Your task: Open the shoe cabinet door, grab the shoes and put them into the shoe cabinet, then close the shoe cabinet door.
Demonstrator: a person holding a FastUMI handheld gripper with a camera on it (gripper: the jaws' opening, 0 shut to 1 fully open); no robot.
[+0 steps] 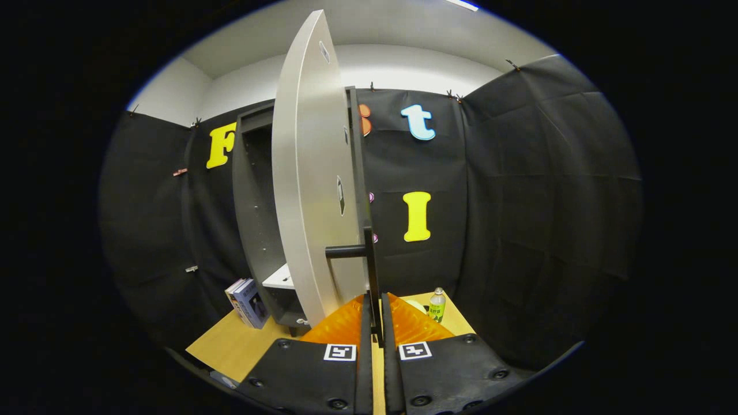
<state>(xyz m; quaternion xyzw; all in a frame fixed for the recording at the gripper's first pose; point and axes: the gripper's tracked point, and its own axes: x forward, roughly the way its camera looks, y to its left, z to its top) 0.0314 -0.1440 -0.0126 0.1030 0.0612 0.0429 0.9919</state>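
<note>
Wooden surface (230,346) carries 2 books (248,302) leaning at far left, beside the dark shoe cabinet (253,219). Cabinet door (311,190) stands open, edge-on toward the camera, its dark handle (369,271) running down between the fingers (373,323). Fingers sit narrow, closed on the handle's lower end. Right of them, a bottle (437,305) stands upright.

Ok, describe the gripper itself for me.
The gripper has two broad, ribbed fingers that narrow towards their tips. Each is mounted on a flat plate fixed with round screws and carrying a square black-and-white marker. The fingers are shut on the handle of the door.
</note>
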